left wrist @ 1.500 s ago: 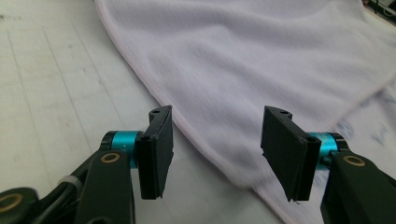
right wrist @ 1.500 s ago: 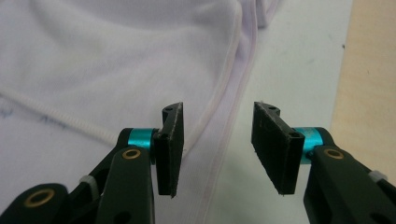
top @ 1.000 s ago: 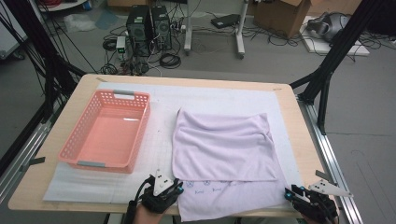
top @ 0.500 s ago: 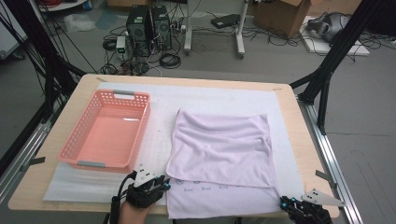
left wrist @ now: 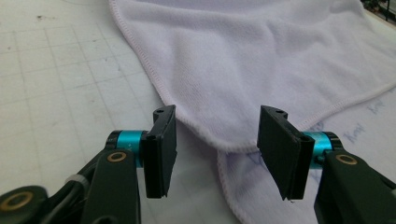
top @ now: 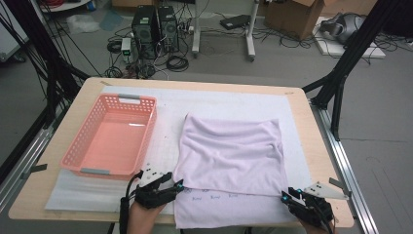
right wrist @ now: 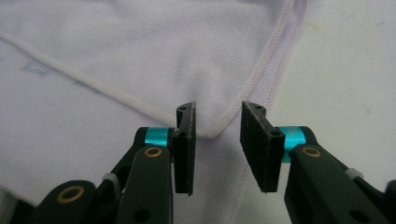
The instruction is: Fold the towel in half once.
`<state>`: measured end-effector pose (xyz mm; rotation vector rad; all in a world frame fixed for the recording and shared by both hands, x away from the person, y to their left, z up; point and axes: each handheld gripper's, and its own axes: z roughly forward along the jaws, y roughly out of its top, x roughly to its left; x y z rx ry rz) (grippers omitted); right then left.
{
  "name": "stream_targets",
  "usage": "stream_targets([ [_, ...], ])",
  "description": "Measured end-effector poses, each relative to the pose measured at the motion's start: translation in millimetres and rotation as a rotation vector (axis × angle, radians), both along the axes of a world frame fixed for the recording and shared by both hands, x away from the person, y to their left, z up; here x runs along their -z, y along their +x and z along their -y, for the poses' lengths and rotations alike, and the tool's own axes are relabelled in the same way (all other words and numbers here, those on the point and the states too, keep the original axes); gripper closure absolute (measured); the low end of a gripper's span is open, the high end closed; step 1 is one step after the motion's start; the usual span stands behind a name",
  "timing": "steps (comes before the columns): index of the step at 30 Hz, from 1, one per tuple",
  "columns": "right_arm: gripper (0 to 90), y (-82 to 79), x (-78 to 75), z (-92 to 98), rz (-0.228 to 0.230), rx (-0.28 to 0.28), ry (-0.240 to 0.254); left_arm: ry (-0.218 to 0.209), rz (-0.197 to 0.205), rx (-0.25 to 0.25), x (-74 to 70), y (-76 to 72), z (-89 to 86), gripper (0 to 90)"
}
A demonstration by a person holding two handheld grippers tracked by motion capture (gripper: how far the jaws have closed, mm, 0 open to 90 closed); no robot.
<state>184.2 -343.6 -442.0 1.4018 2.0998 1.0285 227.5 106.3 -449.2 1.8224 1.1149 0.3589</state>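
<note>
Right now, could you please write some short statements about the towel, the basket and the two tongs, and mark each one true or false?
1. The towel lies folded, its upper layer short of the near edge. True.
2. The basket holds a towel. False: it is empty.
3. The left tongs grip the towel corner. False: the jaws stand apart, having just been opening, with the corner lying free beyond them.
4. The right tongs are open at a folded corner. True.
5. The basket stands to the right of the towel. False: it stands to its left.
</note>
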Motion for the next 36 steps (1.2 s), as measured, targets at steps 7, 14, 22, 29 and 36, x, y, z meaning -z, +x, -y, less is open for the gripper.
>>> stream_targets([
  [7,86.2,8.2,3.4,-9.3,0.019,-0.046,-0.028,0.057,-0.024,0.035,5.1,5.9,5.8,76.8],
  [14,89.6,-0.5,-2.8,-3.8,0.065,-0.043,-0.024,0.031,0.059,0.040,-6.6,-6.5,3.0,81.8],
  [22,89.6,-15.1,-11.6,18.0,0.072,0.005,0.071,-0.009,0.095,0.077,-20.6,-27.9,2.2,83.4],
  [29,62.4,-3.9,-3.9,3.2,0.029,-0.010,0.071,-0.023,0.070,0.092,-15.2,-33.0,7.7,85.0],
  [36,87.6,8.6,4.7,-10.0,-0.010,-0.064,0.012,-0.025,0.052,0.094,-11.4,-33.4,5.2,85.1],
])
